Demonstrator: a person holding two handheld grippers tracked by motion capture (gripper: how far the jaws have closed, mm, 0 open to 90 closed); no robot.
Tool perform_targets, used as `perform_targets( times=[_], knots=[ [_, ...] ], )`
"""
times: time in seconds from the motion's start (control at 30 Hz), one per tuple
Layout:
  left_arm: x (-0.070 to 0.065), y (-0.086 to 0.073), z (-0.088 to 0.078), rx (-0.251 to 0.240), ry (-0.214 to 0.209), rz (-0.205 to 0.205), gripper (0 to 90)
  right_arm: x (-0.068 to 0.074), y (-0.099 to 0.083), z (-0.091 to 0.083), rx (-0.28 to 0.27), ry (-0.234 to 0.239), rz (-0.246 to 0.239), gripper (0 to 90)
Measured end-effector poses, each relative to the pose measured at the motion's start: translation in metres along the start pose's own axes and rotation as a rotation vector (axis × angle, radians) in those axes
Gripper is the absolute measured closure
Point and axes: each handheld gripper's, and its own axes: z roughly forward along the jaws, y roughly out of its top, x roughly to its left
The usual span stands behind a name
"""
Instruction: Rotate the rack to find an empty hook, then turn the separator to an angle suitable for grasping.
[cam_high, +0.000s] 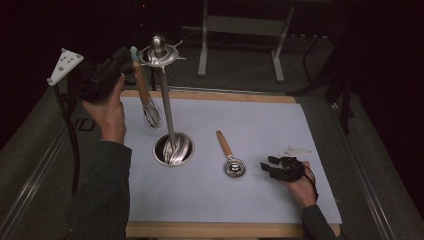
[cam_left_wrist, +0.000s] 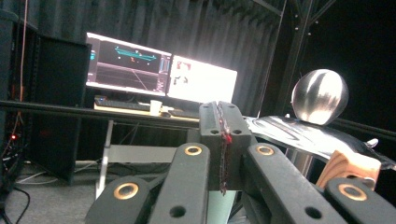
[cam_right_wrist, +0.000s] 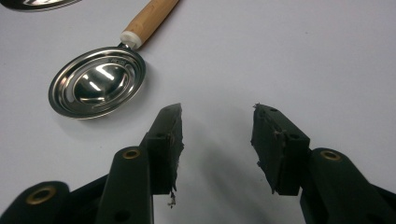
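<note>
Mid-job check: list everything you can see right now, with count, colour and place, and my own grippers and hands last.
Utensil stand: one, silver, upright on the mat's left half, ball knob on top.
Whisk: one, wooden handle with wire head, hanging at the stand's top ring.
Ladle: one, wooden handle with steel bowl, flat on the mat's centre-right.
Mat: one, pale, covering the wooden table.
Monitors: two, lit, behind the table.
Left gripper: black, shut, raised beside the stand's top.
Right gripper: black, open, resting on the mat right of the ladle.

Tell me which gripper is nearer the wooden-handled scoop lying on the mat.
Right. The right gripper rests just beside the scoop, jaws open; the left gripper is raised by the stand.
</note>
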Motion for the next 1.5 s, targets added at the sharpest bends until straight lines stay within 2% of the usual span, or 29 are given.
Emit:
perform_targets(
  times=[0.2, 0.3, 0.43, 0.63, 0.8, 0.87, 0.9, 1.0, 1.03, 1.07, 1.27, 1.43, 1.47, 1.5],
  knots=[
    [0.009, -0.001, -0.009, -0.008, 0.019, -0.005, 90.0, -0.002, -0.001, 0.0, -0.002, -0.003, 0.002, 52.3],
    [0.015, -0.003, -0.013, 0.005, 0.029, -0.017, 90.0, -0.002, -0.001, -0.001, 0.0, -0.004, 0.007, 52.2],
    [0.018, -0.006, -0.018, 0.021, 0.034, -0.012, 89.4, -0.002, -0.001, 0.0, 0.001, -0.004, 0.008, 52.2],
    [0.027, -0.019, -0.027, 0.046, 0.039, -0.006, 88.9, -0.001, -0.001, 0.001, 0.002, -0.003, 0.007, 52.1],
    [0.032, -0.038, -0.037, 0.082, 0.03, 0.007, 88.0, -0.001, -0.001, 0.001, 0.002, -0.004, 0.005, 52.1],
    [0.032, -0.038, -0.037, 0.082, 0.03, 0.007, 87.7, 0.0, -0.001, 0.0, 0.002, -0.005, 0.006, 52.1],
    [0.033, -0.049, -0.042, 0.103, 0.028, 0.024, 87.3, 0.0, -0.001, 0.0, 0.002, -0.004, 0.003, 52.1],
    [0.032, -0.062, -0.046, 0.133, 0.017, 0.052, 86.9, 0.0, -0.001, 0.001, 0.005, -0.005, 0.002, 52.1],
    [0.032, -0.062, -0.046, 0.133, 0.017, 0.052, 86.4, 0.0, -0.001, 0.001, 0.005, -0.005, 0.002, 52.1],
    [0.031, -0.073, -0.05, 0.149, 0.017, 0.069, 86.4, 0.0, -0.001, 0.001, 0.005, -0.005, 0.003, 52.1],
    [0.03, -0.107, -0.065, 0.18, 0.053, 0.069, 84.5, 0.0, -0.001, 0.0, 0.002, -0.002, 0.008, 52.0],
    [0.031, -0.136, -0.077, 0.201, 0.072, 0.044, 82.8, 0.0, -0.002, 0.001, 0.003, -0.003, 0.004, 51.9],
    [0.031, -0.136, -0.077, 0.201, 0.072, 0.044, 82.7, 0.0, -0.002, 0.001, 0.003, -0.003, 0.004, 51.9],
    [0.032, -0.147, -0.082, 0.214, 0.077, 0.035, 82.6, 0.001, -0.002, 0.001, 0.003, -0.002, 0.003, 51.9]
  ],
)
